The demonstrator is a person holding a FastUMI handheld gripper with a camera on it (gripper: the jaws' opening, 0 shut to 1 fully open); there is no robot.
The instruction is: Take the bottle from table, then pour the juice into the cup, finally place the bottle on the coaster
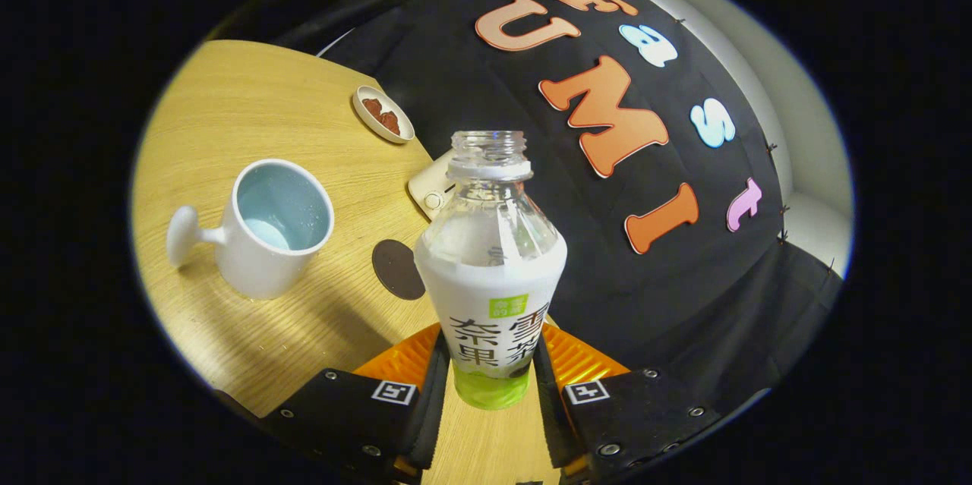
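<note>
Gripper (490, 382) fingers clamped on both sides of bottle (490, 280), uncapped, held tilted above wooden table (250, 105). White cup (266, 231) with knob handle left of bottle, interior pale blue. Dark round coaster (395, 269) between cup and bottle. Small dish (383, 114) with brown contents farther back. Phone-like object (431, 185) partly hidden behind bottle.
</note>
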